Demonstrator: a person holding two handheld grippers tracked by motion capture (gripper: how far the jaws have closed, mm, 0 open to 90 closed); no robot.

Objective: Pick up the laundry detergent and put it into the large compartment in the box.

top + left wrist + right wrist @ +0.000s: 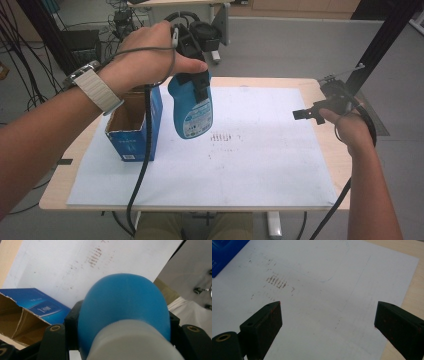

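Note:
A blue bottle [192, 112] with a pale label hangs in the air above the table, just right of an open blue cardboard box [132, 135]. My left gripper [197, 82] is shut on the bottle's upper part, and the body points down toward the white sheet [260, 160]. In the left gripper view the bottle's round blue body [125, 302] sits between the black jaws, with its whitish top [135, 340] blurred nearest the camera. My right gripper [305, 115] stands open near the table's right edge; its black fingers [265, 320] hold nothing over the sheet [317, 270].
The box [22, 315] shows a brown, torn inner flap and stands at the sheet's left side. Dark smudges [222, 137] mark the sheet's middle. The wooden table [330, 150] ends close beyond the sheet. Cables and black stands crowd the floor behind.

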